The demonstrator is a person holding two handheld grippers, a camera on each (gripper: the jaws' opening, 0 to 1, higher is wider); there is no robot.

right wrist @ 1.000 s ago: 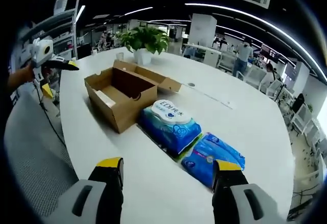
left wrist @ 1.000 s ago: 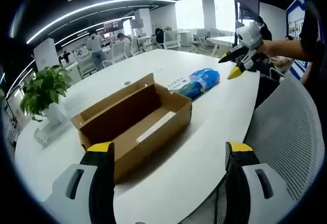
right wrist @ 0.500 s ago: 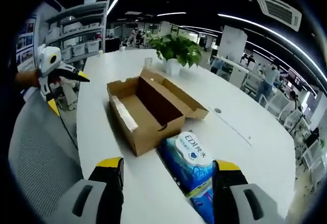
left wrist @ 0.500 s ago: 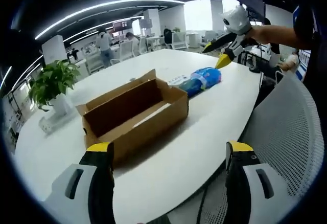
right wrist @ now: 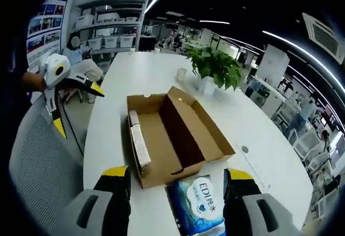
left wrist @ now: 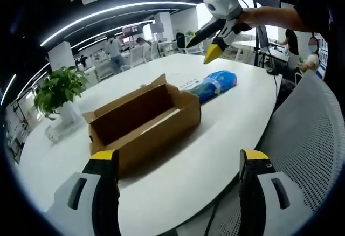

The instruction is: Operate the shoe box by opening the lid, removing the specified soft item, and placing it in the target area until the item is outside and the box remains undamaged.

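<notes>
An open brown cardboard shoe box (left wrist: 143, 120) (right wrist: 170, 139) lies on the white table (left wrist: 215, 139), its lid folded back. In the right gripper view a pale flat item (right wrist: 140, 147) lies along the box's inner wall. Blue soft packs (left wrist: 213, 83) (right wrist: 198, 212) rest on the table beside the box. My left gripper (left wrist: 178, 163) is open at the table's near edge, short of the box. My right gripper (right wrist: 178, 179) is open, held above the box's end and the packs; it also appears in the left gripper view (left wrist: 211, 46), in a person's hand.
A potted green plant (left wrist: 56, 93) (right wrist: 215, 69) stands on the table beyond the box. A grey mesh chair (left wrist: 307, 139) (right wrist: 40, 155) sits at the table's edge. Office desks, shelves and people fill the background.
My right gripper has moved from over the packs towards the box, so the box's inside now shows from above. The left gripper has barely shifted.
</notes>
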